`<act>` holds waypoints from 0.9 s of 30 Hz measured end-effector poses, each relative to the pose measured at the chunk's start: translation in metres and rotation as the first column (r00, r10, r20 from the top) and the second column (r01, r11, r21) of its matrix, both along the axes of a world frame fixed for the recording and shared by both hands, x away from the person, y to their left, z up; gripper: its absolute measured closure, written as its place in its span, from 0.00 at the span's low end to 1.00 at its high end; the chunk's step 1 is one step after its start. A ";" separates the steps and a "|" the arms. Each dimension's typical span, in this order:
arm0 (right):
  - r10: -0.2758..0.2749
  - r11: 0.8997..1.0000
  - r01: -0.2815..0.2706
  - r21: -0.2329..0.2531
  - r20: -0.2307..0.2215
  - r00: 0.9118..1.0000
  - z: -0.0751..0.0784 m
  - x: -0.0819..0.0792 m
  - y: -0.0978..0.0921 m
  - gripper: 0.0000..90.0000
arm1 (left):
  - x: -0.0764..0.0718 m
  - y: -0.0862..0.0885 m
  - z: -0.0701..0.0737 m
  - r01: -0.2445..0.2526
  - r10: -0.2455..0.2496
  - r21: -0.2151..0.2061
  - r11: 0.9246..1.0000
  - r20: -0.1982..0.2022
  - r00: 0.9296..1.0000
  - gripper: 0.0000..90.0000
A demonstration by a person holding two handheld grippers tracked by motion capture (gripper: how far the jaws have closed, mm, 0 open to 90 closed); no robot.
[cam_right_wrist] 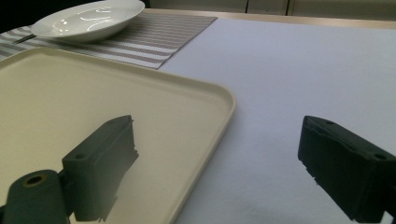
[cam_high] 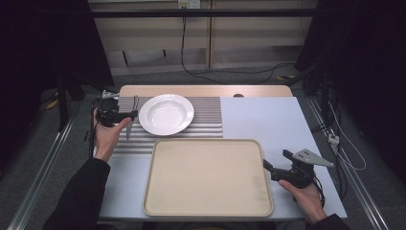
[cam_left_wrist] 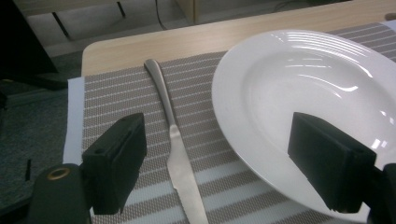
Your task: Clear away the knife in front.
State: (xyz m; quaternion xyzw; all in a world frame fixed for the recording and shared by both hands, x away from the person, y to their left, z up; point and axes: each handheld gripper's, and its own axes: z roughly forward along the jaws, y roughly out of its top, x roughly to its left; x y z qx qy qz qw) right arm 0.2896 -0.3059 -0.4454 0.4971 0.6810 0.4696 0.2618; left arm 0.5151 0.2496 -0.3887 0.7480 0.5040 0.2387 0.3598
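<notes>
A white deep plate (cam_high: pixel 166 114) rests on a grey striped placemat (cam_high: pixel 207 120) at the back left of the table. A table knife (cam_high: pixel 130 125) lies on the mat just left of the plate. My left gripper (cam_high: pixel 129 115) hovers low over the knife, open. In the left gripper view the knife (cam_left_wrist: pixel 176 140) runs between the jaws and the plate (cam_left_wrist: pixel 303 88) reaches under the right jaw. My right gripper (cam_high: pixel 276 160) is open at the right edge of the beige tray (cam_high: pixel 208 143), holding nothing. One of its jaws hangs over the tray rim (cam_right_wrist: pixel 224 95) and the other over the table cover.
The large beige tray lies bare at the front centre. A pale blue-white cover (cam_high: pixel 263 120) spreads over the right half of the table. The wooden table edge (cam_high: pixel 206 90) runs along the back. Cables (cam_high: pixel 344 143) hang off the right side.
</notes>
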 end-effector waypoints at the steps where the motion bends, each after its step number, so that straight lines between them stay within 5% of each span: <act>1: -0.001 1.000 0.001 0.003 -0.003 1.000 0.000 0.000 0.000 0.12 | 0.004 -0.001 0.000 0.000 0.000 0.010 1.000 -0.003 1.000 0.21; 6: 0.004 1.000 -0.004 0.007 -0.008 1.000 -0.001 0.001 -0.001 0.12 | 0.022 -0.004 -0.004 -0.015 0.015 0.041 0.999 -0.003 1.000 0.25; 15: 0.005 1.000 -0.005 0.003 -0.006 1.000 0.000 0.001 0.000 0.12 | 0.054 0.001 -0.030 -0.067 0.069 0.019 0.998 -0.112 0.991 0.41; 27: -0.003 1.000 0.003 0.001 -0.010 1.000 -0.001 0.001 -0.001 0.12 | 0.082 -0.001 -0.046 -0.099 0.111 0.080 0.992 -0.162 0.980 0.62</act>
